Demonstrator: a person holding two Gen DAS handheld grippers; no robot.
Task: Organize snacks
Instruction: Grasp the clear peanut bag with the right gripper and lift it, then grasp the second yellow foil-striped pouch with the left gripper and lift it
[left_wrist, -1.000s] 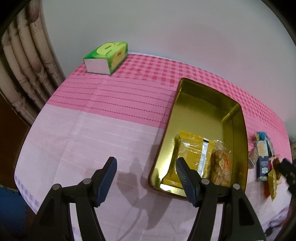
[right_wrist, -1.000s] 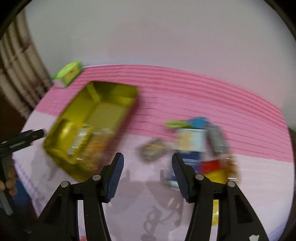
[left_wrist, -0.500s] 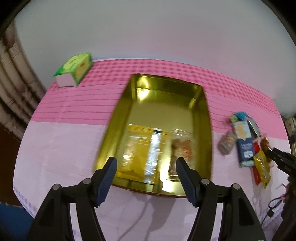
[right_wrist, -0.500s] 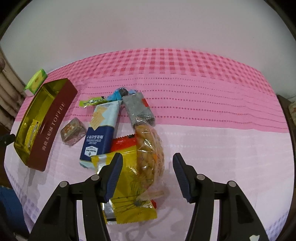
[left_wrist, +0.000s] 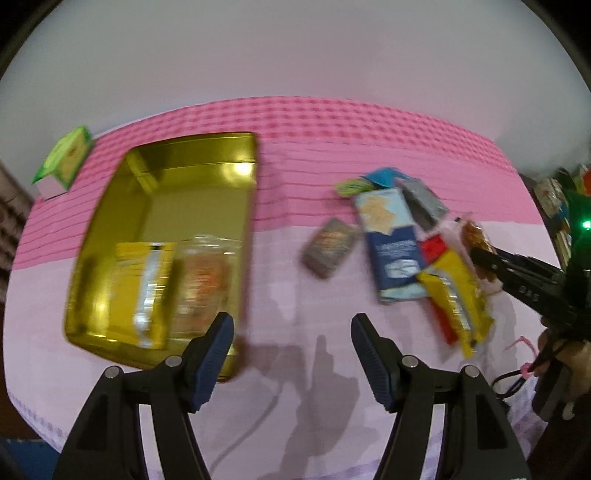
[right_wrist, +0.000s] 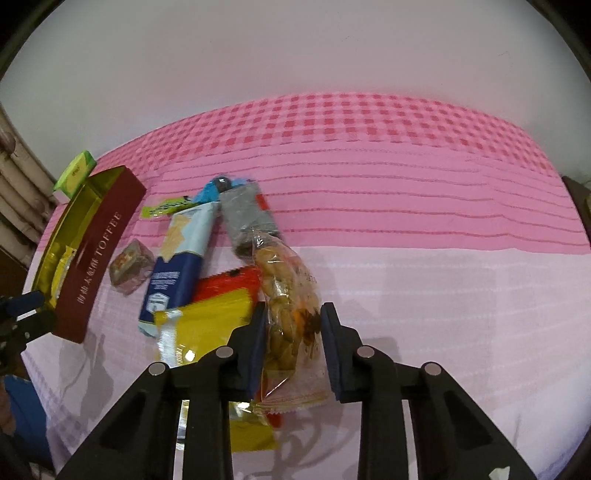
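Note:
A gold tin (left_wrist: 192, 206) with a dark red side (right_wrist: 99, 258) lies on the pink tablecloth and holds a yellow packet (left_wrist: 142, 284) and a clear snack bag (left_wrist: 201, 284). A pile of snacks lies to its right: a blue biscuit pack (right_wrist: 177, 273), a grey packet (right_wrist: 245, 214), a red packet (right_wrist: 229, 286), a yellow packet (right_wrist: 207, 328) and a small wrapped sweet (right_wrist: 129, 266). My right gripper (right_wrist: 293, 339) has its jaws on both sides of a clear nut bag (right_wrist: 284, 295). My left gripper (left_wrist: 291, 354) is open and empty above the cloth.
A green tissue box (left_wrist: 66, 162) stands at the far left edge of the table, also in the right wrist view (right_wrist: 75, 173). A white wall runs behind the table. Curtains (right_wrist: 14, 177) hang at the left. A dark shelf (left_wrist: 561, 206) with items stands at the right.
My right gripper has moved down over the pile and narrowed around the clear nut bag. My left gripper has swung right, from over the tin toward the snack pile.

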